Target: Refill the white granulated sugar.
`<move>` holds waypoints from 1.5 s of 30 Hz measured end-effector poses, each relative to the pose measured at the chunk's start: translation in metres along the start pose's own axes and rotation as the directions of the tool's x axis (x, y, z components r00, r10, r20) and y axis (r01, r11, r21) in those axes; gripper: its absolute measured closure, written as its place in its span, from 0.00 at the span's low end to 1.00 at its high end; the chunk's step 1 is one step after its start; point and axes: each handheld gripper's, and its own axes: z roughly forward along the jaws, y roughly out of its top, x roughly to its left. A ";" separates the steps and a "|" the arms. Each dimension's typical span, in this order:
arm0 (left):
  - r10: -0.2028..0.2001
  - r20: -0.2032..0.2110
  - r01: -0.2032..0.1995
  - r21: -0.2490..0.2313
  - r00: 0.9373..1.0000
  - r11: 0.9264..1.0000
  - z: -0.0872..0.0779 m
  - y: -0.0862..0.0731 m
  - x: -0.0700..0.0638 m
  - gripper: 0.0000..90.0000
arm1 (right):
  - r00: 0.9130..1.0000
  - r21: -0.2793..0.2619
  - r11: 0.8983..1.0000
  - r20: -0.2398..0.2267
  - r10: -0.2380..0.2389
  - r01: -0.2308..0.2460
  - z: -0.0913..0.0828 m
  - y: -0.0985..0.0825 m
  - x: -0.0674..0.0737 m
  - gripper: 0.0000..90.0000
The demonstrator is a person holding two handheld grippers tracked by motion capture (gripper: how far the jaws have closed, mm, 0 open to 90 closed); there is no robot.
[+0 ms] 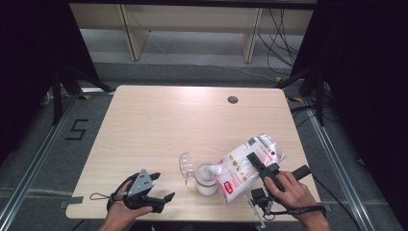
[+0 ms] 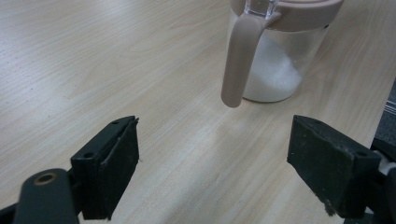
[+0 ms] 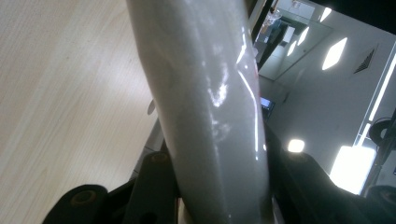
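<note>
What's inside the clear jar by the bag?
White granules fill the lower part of the jar, heaped higher on one side. In the high view the tilted bag covers its right edge, hiding any pour stream.

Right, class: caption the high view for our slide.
Right gripper tilts a bag over an open jar; left gripper waits.

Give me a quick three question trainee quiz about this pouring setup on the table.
1. True or false: the right claw is clamped on the white bag.
2. Which way does the bag tilt? A) toward the glass jar B) toward the table's far edge C) it lies flat on the table
3. How do the left claw's jaws stand, and is anything between them?

Key
1. True.
2. A; its lower end hangs over the jar's open mouth, with the lid flipped up.
3. Wide open with nothing between them, pointing at the jar.
</note>
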 end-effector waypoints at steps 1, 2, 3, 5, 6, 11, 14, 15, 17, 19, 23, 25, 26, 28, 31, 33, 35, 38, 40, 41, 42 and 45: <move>0.001 0.000 -0.001 0.000 1.000 1.000 0.000 0.000 0.000 0.18 | 1.000 0.000 1.000 0.002 0.002 -0.002 0.000 0.000 0.000 0.77; 0.000 0.000 0.000 0.000 1.000 1.000 0.000 0.000 0.000 0.18 | 1.000 -0.001 1.000 0.002 0.005 -0.005 0.000 0.000 0.000 0.77; 0.001 0.001 -0.001 0.000 1.000 1.000 0.000 0.000 0.000 0.18 | 1.000 -0.001 1.000 0.000 0.004 -0.004 0.000 0.000 0.000 0.77; 0.000 0.000 0.000 0.000 1.000 1.000 0.000 0.000 0.000 0.18 | 1.000 -0.003 1.000 0.000 0.004 -0.004 0.000 0.000 0.000 0.78; 0.004 -0.002 -0.004 0.002 1.000 1.000 0.000 0.000 0.000 0.18 | 1.000 -0.002 1.000 0.000 0.005 -0.005 0.000 0.000 0.000 0.78; 0.003 -0.002 -0.003 0.003 1.000 1.000 0.000 0.000 0.000 0.18 | 1.000 -0.002 1.000 0.000 0.011 -0.011 0.000 0.000 0.000 0.78; 0.003 -0.002 -0.003 0.002 1.000 1.000 0.000 0.000 0.000 0.18 | 1.000 -0.005 1.000 0.000 0.007 -0.007 0.000 -0.001 0.000 0.78; 0.003 -0.002 -0.003 0.002 1.000 1.000 0.000 0.000 0.000 0.18 | 1.000 -0.006 1.000 -0.001 0.009 -0.009 0.000 -0.001 0.000 0.78; 0.003 -0.002 -0.003 0.002 1.000 1.000 0.000 0.000 0.000 0.18 | 1.000 -0.018 1.000 -0.002 -0.002 0.001 0.001 -0.001 -0.001 0.79; 0.003 -0.002 -0.003 0.002 1.000 1.000 0.000 0.000 0.000 0.18 | 1.000 -0.018 1.000 -0.013 -0.009 0.009 0.001 -0.001 -0.002 0.79; 0.003 -0.002 -0.003 0.002 1.000 1.000 0.000 0.000 0.000 0.18 | 1.000 -0.026 1.000 -0.006 -0.002 0.001 0.002 -0.001 -0.002 0.79; 0.003 -0.002 -0.003 0.002 1.000 1.000 0.000 0.000 0.000 0.18 | 1.000 -0.023 1.000 -0.013 0.007 -0.008 0.002 -0.001 -0.001 0.79; 0.003 -0.002 -0.003 0.001 1.000 1.000 0.000 0.000 0.000 0.18 | 0.999 -0.008 0.999 -0.017 0.033 -0.034 0.000 -0.002 0.001 0.79; 0.003 -0.002 -0.003 0.002 1.000 1.000 0.000 0.000 0.000 0.18 | 1.000 -0.020 1.000 -0.016 0.021 -0.021 0.001 -0.002 -0.001 0.79; 0.000 0.000 0.000 0.000 1.000 1.000 0.000 0.000 0.000 0.18 | 0.999 -0.021 0.999 -0.019 0.031 -0.031 0.001 -0.002 -0.001 0.80; 0.001 0.000 -0.001 0.001 1.000 1.000 0.000 0.000 0.000 0.18 | 0.999 -0.014 0.999 -0.026 0.048 -0.048 0.001 -0.002 0.000 0.80; 0.000 0.001 0.000 0.000 1.000 1.000 0.000 0.000 0.000 0.18 | 0.998 -0.013 0.998 -0.031 0.055 -0.055 0.001 -0.003 0.001 0.80; 0.000 0.001 0.000 0.001 1.000 1.000 0.000 0.000 0.000 0.18 | 0.999 -0.039 0.999 -0.020 0.027 -0.028 0.002 -0.003 -0.002 0.80; 0.000 0.001 0.000 0.001 1.000 1.000 0.000 0.000 0.000 0.18 | 0.999 -0.047 0.998 -0.010 0.045 -0.046 0.003 -0.003 -0.002 0.80; 0.000 0.001 0.000 0.001 1.000 1.000 0.000 0.000 0.000 0.18 | 0.997 -0.025 0.997 -0.030 0.069 -0.069 0.001 -0.003 0.000 0.80; 0.000 0.001 0.000 0.001 1.000 1.000 0.000 0.000 0.000 0.18 | 0.997 -0.023 0.997 -0.029 0.069 -0.070 0.001 -0.003 0.000 0.80; 0.000 0.001 0.000 0.001 1.000 1.000 0.000 0.000 0.000 0.18 | 0.998 -0.044 0.997 -0.017 0.067 -0.068 0.002 -0.005 -0.001 0.80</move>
